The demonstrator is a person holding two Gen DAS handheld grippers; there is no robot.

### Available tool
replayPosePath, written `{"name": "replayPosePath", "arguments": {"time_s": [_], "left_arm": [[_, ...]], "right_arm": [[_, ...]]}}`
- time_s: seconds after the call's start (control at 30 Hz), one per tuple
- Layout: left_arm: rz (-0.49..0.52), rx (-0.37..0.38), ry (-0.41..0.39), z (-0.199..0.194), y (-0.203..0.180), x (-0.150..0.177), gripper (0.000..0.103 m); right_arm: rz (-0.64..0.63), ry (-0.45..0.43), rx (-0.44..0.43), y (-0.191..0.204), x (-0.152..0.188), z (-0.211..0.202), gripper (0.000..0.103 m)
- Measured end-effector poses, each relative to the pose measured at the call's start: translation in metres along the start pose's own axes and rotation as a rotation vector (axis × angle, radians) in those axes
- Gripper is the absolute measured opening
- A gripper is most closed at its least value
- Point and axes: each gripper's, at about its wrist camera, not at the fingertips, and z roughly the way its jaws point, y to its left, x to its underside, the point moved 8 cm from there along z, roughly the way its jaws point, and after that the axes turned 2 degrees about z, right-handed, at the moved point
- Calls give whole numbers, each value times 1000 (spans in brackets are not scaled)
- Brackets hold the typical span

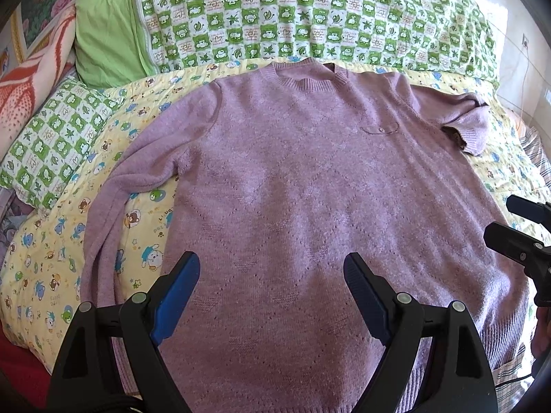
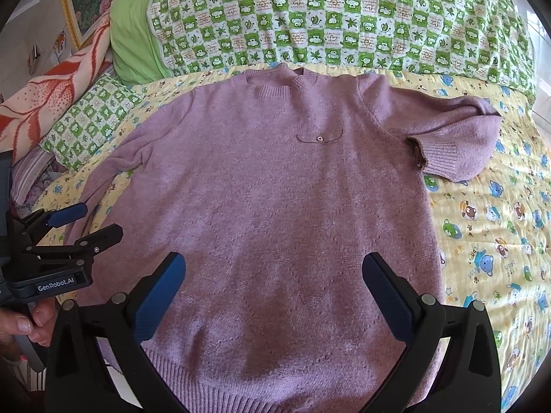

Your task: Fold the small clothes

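A mauve knitted sweater (image 1: 310,179) lies flat, front up, on a bed, collar at the far side; it also shows in the right wrist view (image 2: 275,189). Its left sleeve (image 1: 113,213) runs down along the body. Its right sleeve (image 2: 451,137) is bent back, with the cuff near the body. My left gripper (image 1: 272,268) is open and empty above the lower body of the sweater. My right gripper (image 2: 273,268) is open and empty above the lower body near the hem. Each gripper shows at the edge of the other's view, the right one (image 1: 513,220) and the left one (image 2: 89,220).
A yellow cartoon-print sheet (image 2: 489,241) covers the bed. A green checked quilt (image 1: 310,17) lies folded along the far side, with a green pillow (image 1: 106,41) and a small checked pillow (image 1: 55,141) at the left. An orange patterned blanket (image 1: 27,79) lies far left.
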Motion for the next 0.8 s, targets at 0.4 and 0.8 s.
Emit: {"name": "replayPosePath", "arguments": {"time_s": [0.4, 0.8], "left_arm": [[-9, 0, 0, 10, -1, -7, 86], [10, -31, -1, 25, -2, -15, 86]], "right_arm": [[9, 10, -7, 0, -4, 4, 102], [19, 26, -19, -7, -10, 14, 102]]}}
